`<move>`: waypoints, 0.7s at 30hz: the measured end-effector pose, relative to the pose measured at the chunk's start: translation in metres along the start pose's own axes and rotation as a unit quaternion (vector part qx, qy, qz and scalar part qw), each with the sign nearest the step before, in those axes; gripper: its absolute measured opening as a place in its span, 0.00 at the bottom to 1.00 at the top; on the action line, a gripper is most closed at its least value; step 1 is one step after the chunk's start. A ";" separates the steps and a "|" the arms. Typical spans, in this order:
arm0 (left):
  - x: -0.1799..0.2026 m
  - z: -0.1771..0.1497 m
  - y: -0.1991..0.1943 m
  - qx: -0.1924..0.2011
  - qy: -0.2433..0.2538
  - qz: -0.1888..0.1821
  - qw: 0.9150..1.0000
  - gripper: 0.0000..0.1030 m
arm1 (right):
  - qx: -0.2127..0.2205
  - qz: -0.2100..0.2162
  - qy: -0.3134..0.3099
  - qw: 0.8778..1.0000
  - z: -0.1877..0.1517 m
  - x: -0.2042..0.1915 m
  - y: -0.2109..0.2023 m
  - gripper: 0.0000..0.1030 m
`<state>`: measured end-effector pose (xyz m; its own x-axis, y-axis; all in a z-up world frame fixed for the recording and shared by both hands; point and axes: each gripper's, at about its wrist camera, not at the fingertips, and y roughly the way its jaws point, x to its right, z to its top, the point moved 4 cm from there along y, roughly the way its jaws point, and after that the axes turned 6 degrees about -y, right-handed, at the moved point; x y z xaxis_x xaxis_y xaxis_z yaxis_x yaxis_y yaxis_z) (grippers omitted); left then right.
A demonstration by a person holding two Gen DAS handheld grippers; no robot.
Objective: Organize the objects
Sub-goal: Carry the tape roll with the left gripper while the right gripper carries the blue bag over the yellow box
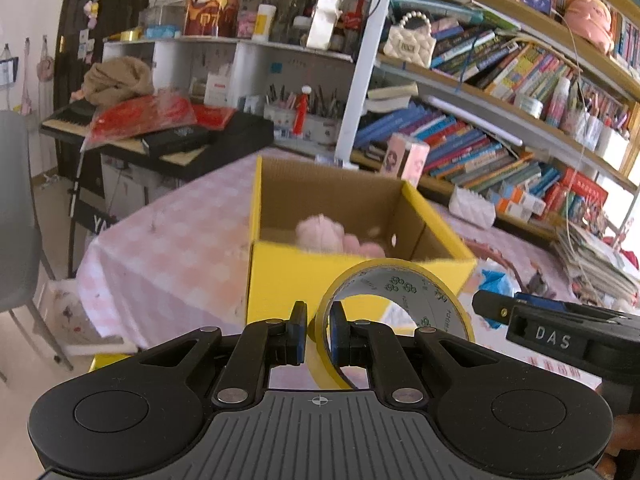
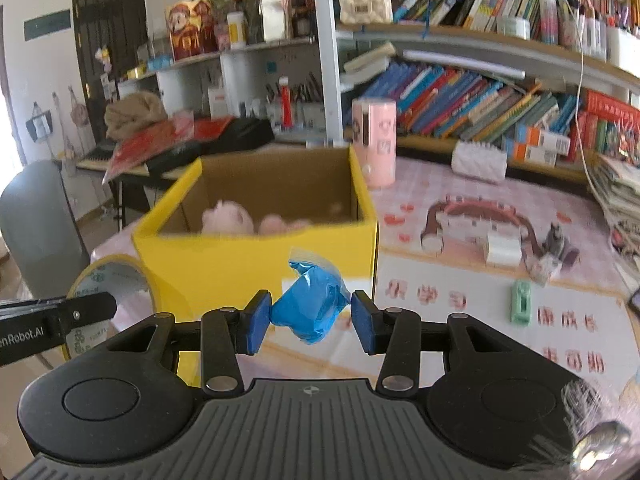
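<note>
My left gripper (image 1: 318, 330) is shut on the wall of a yellow tape roll (image 1: 400, 280), which stands upright just before the yellow cardboard box (image 1: 280, 276). In the right wrist view, the same tape roll (image 2: 108, 276) shows at the left. My right gripper (image 2: 312, 316) is shut on a crumpled blue plastic packet (image 2: 310, 300), held in front of the box (image 2: 248, 268). A pink plush toy (image 2: 228, 216) lies inside the box. Both grippers hang above the table, short of the box's near wall.
A pink checked cloth (image 1: 160, 248) covers the table. A pink carton (image 2: 376, 140) stands behind the box. On the right lie a green eraser-like item (image 2: 522, 306), a white block (image 2: 502, 250) and a white pouch (image 2: 478, 160). Bookshelves (image 2: 480, 92) fill the back; a grey chair (image 2: 36, 216) stands at left.
</note>
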<state>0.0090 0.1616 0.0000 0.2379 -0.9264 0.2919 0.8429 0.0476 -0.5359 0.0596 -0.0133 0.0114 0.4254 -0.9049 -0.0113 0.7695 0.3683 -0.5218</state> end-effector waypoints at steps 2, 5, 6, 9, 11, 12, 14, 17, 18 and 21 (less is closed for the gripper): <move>0.000 0.009 0.006 0.007 -0.002 0.002 1.000 0.09 | 0.009 0.004 0.002 1.000 0.011 0.002 0.007 0.40; 0.000 0.020 0.018 0.014 -0.002 0.008 1.000 0.09 | 0.016 0.011 0.003 1.000 0.027 0.004 0.020 0.40; 0.000 0.023 0.021 0.015 -0.002 0.011 1.000 0.09 | 0.018 0.014 0.003 1.000 0.031 0.004 0.025 0.40; -0.002 0.034 0.037 0.017 -0.007 0.019 1.000 0.09 | 0.022 0.023 -0.001 0.999 0.044 0.005 0.042 0.40; -0.002 0.042 0.049 0.018 -0.008 0.026 0.999 0.09 | 0.025 0.029 -0.005 0.999 0.052 0.006 0.054 0.40; -0.002 0.044 0.053 0.018 -0.008 0.028 0.999 0.09 | 0.025 0.031 -0.007 0.999 0.056 0.007 0.060 0.40; 0.001 0.050 0.064 0.019 -0.009 0.034 0.999 0.09 | 0.026 0.037 -0.008 0.999 0.064 0.011 0.073 0.40; 0.004 0.056 0.078 0.018 -0.009 0.042 0.999 0.09 | 0.025 0.042 -0.016 0.999 0.074 0.015 0.091 0.40; 0.005 0.058 0.084 0.018 -0.009 0.045 0.999 0.10 | 0.024 0.045 -0.020 0.999 0.077 0.017 0.097 0.40; 0.011 0.062 0.094 0.020 0.003 0.054 0.998 0.10 | 0.020 0.053 -0.028 0.998 0.083 0.021 0.113 0.40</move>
<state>0.1207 0.1787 0.0020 0.3257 -0.9171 0.2299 0.8309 0.1616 -0.5324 0.1945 0.0273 0.0227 0.5299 -0.8479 -0.0159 0.7369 0.4697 -0.4862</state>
